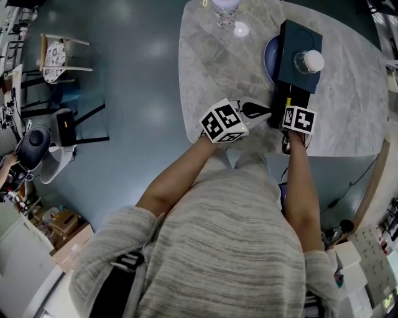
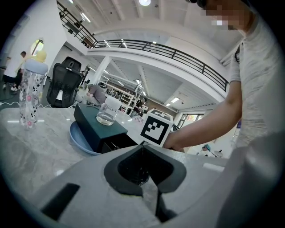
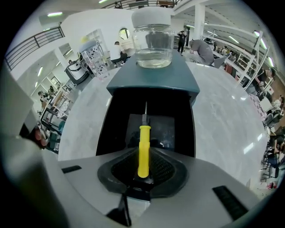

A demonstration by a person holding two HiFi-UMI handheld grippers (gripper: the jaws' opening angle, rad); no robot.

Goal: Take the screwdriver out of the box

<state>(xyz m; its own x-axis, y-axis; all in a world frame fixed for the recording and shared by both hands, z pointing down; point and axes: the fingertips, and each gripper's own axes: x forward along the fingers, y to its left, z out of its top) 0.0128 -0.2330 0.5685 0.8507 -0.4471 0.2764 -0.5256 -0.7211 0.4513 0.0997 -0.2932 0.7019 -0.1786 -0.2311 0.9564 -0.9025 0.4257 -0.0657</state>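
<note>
Table [image 1: 211,62] of grey marble fills the head view. A dark box [image 1: 301,43] rests partly on a blue plate [image 1: 268,59], with a jar [image 1: 309,61] on top of it. The box's black drawer [image 1: 289,98] is pulled out toward the person. The right gripper [image 1: 292,105] points steeply down into the drawer. The left gripper [image 1: 256,110] is just beside it on the left, nearly level. A bottle [image 1: 225,11] stands near the far edge.

In the left gripper view, the jaws are together with nothing between them. They face the box and the right gripper.

In the right gripper view, the screwdriver [image 3: 143,149] is in the open drawer, its shaft pointing away toward the box. The jaws are closed on the near end of its yellow handle, with a pad against each side.
</note>
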